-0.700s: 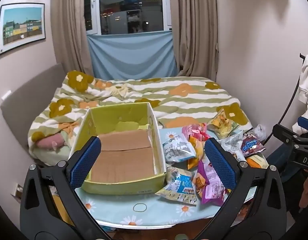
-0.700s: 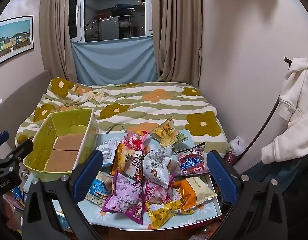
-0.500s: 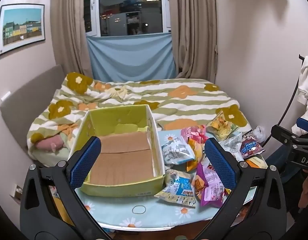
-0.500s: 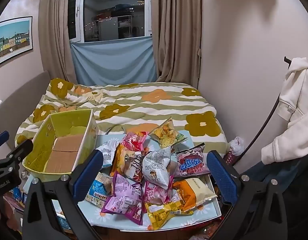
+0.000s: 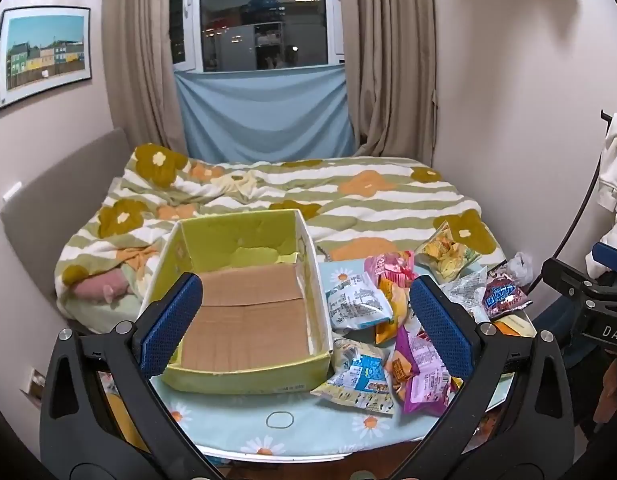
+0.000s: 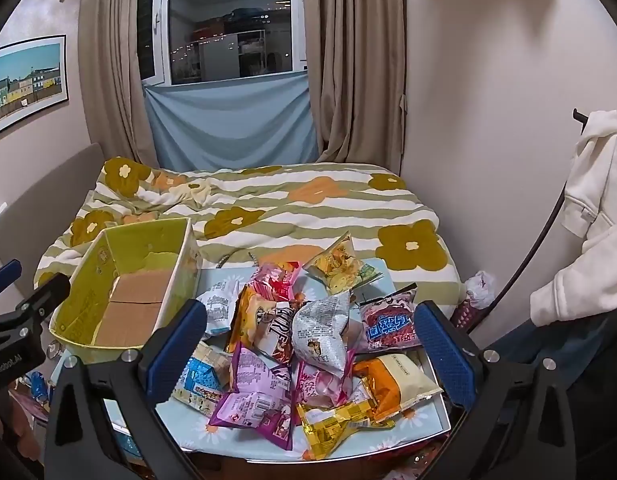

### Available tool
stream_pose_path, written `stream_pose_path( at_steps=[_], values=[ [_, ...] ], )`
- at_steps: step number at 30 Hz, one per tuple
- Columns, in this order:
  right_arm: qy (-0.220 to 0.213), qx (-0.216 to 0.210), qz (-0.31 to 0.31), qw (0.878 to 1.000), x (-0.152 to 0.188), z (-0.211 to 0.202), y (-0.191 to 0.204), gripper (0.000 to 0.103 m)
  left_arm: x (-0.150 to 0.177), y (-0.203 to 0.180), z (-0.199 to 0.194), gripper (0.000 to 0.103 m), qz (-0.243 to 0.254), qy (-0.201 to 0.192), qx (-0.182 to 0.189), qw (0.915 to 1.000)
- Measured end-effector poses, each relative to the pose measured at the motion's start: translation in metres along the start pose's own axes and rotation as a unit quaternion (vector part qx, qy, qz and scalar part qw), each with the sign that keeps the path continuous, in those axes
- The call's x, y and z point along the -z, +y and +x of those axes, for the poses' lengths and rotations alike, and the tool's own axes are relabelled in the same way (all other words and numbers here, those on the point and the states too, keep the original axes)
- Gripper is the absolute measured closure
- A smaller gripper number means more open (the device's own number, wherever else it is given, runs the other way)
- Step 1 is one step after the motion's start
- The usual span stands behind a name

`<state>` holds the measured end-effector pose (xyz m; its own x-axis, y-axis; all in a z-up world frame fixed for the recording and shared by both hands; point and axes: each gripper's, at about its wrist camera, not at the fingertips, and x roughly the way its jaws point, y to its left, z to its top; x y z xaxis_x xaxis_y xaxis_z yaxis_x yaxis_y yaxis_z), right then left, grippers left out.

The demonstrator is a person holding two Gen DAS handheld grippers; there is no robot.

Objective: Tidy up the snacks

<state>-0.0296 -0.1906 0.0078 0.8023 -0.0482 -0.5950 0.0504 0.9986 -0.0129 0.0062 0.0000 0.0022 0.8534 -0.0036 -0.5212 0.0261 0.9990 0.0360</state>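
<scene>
- Left gripper (image 5: 304,312): jaws fully apart, nothing between the pads. It hangs over the near edge of the table (image 5: 228,420), tilted downward, and faces the box (image 5: 244,304).
- Right gripper (image 6: 314,344): jaws fully apart, nothing held. It hangs over the near edge further to the right, tilted downward, and faces the snack pile (image 6: 308,340).
- Box: yellow-green cardboard, open top, brown flaps lining the floor, no snack inside. It occupies the left half of the table, its long axis running from the near edge to the far edge.
- Snack pile: loose packets heaped on the right half, from the near right corner to the far edge, some overlapping. Nearest the box are a blue-and-white packet (image 6: 200,380) by the near edge and a white packet (image 6: 220,308) further back, both just beside the box's right wall.
- Purple packet (image 6: 252,404): on top at the near side of the heap, unobstructed.
- Controlling relation: the pile lies straight ahead of and below the right jaws; the box lies to their left. Judged the nearer gripper for a first pick is the right one, with a carry leftward over the box wall.
- Risk, as judged: overlapping foil packets may drag a neighbour along.
</scene>
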Motion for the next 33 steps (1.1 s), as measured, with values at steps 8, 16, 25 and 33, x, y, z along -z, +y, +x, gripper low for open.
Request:
stream_pose_path(
  at_steps=[8,16,25,33],
  values=[
    [0.001,-0.002,0.002,1.000,0.0046,0.0005,0.0007,0.000,0.0014,0.0003,-0.0002,0.000,0.000,0.000,0.001,1.0000],
    [0.001,-0.002,0.003,1.000,0.0054,0.0009,0.0001,0.000,0.0056,0.0022,0.0001,0.000,0.000,0.000,0.002,1.0000],
    [0.002,-0.002,0.003,1.000,0.0045,0.0004,-0.0006,0.000,0.0036,0.0014,0.0006,0.000,-0.001,0.001,0.001,1.0000],
    [0.002,-0.002,0.004,1.000,0.0047,0.0001,-0.0005,0.000,0.0067,0.0015,-0.0003,0.000,-0.002,0.003,0.002,1.0000]
  ],
)
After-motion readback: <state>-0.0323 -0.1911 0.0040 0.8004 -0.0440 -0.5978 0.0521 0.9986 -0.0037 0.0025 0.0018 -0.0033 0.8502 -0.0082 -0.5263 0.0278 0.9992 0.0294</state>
